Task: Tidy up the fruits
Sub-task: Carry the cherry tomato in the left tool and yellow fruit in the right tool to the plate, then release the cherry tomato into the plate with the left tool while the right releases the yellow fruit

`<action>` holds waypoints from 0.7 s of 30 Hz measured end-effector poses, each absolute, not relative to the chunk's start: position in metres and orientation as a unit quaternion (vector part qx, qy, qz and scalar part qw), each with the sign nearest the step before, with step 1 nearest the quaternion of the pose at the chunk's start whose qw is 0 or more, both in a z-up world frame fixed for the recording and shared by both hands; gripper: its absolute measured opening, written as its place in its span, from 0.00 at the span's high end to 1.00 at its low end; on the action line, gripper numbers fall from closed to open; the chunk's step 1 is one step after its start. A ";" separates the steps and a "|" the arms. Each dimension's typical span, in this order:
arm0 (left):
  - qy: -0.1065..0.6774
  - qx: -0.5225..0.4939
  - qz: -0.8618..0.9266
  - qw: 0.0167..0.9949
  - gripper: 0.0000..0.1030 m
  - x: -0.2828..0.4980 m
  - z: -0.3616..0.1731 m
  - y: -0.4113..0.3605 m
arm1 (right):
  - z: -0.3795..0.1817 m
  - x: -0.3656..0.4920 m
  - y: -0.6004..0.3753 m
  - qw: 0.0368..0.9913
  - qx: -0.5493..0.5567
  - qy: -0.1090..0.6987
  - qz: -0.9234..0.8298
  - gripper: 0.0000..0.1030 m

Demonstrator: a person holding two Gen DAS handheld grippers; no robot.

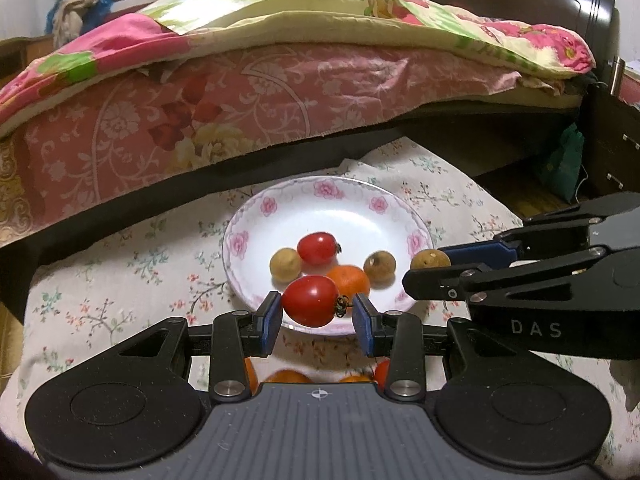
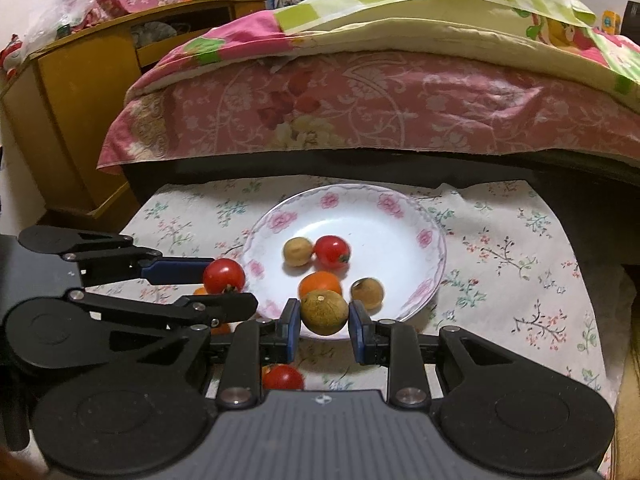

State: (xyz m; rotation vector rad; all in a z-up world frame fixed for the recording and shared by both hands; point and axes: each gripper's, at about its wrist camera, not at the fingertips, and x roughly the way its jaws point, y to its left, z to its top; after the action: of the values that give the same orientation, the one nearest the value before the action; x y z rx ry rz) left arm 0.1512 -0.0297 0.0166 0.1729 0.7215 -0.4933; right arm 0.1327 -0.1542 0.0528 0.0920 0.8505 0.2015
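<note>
In the left wrist view my left gripper (image 1: 316, 312) is shut on a red cherry tomato (image 1: 310, 300), held over the near rim of a white plate with pink flowers (image 1: 328, 187). My right gripper (image 2: 323, 320) is shut on a round brown fruit (image 2: 323, 313), also over the plate's (image 2: 384, 200) near rim. On the plate lie a second tomato (image 1: 317, 247), an orange fruit (image 1: 350, 278) and two brown fruits (image 1: 285, 265) (image 1: 379, 266). The right gripper (image 1: 430, 265) reaches in from the right edge of that view. The left gripper (image 2: 228, 286) shows at the left of the right wrist view.
The plate stands on a flowered cloth (image 2: 500, 248) in front of a bed with pink and green bedding (image 1: 280, 92). Loose fruit lies on the cloth under the grippers: a tomato (image 2: 282, 377) and orange fruits (image 1: 286, 376). A yellow wooden cabinet (image 2: 68, 92) stands at the left.
</note>
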 end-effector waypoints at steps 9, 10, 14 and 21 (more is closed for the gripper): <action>0.358 0.089 -0.235 0.899 0.55 0.168 0.002 -0.035 | 0.037 0.152 -0.162 0.901 0.045 0.422 0.090 0.75; 0.358 0.089 -0.234 0.900 0.55 0.169 0.001 -0.036 | 0.035 0.153 -0.162 0.901 0.044 0.423 0.089 0.75; 0.357 0.089 -0.231 0.901 0.55 0.173 0.001 -0.037 | 0.031 0.157 -0.163 0.901 0.044 0.423 0.088 0.75; 0.361 0.088 -0.228 0.900 0.55 0.181 -0.003 -0.039 | 0.025 0.166 -0.165 0.902 0.038 0.421 0.084 0.75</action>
State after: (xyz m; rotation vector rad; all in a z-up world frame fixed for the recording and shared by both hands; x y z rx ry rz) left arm 0.1806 -0.0387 -0.0030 0.1822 0.7470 -0.4724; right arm 0.1656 -0.1648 0.0252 0.0791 0.8712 0.1740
